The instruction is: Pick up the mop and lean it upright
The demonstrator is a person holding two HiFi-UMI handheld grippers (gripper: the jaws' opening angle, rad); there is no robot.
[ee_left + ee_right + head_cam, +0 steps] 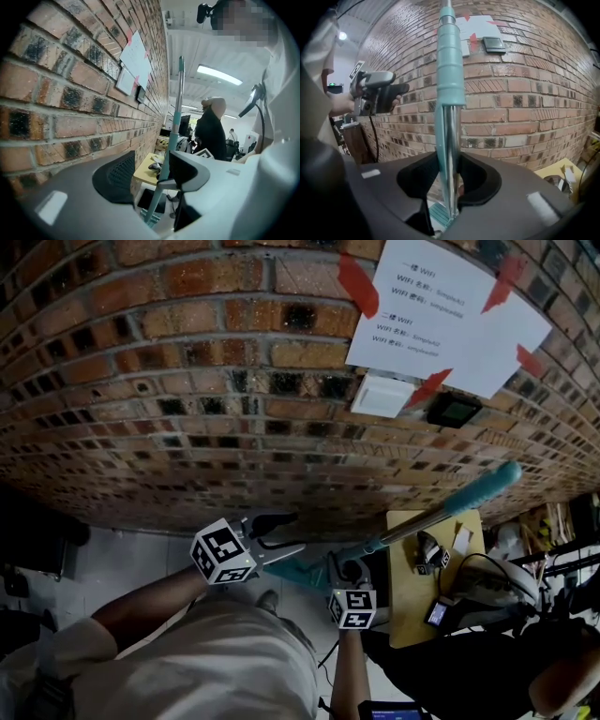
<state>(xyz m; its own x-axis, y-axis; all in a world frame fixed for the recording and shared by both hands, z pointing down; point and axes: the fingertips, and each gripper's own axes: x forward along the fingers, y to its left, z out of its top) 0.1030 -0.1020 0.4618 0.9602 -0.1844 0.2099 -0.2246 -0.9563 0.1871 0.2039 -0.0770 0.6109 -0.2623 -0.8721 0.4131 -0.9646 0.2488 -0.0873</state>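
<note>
While only the right gripper [449, 180] clamps the mop handle [450, 70], the left gripper [284, 534] open and clear, it could pivot and topple sideways.

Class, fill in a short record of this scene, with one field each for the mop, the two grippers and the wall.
mop: metal pole with teal sleeve, near upright in front of the brick wall; whether it touches the wall cannot be told
right gripper: shut on the mop's pole, below the teal sleeve
left gripper: open, holding nothing, apart from the mop
wall: papers taped on with red tape
</note>
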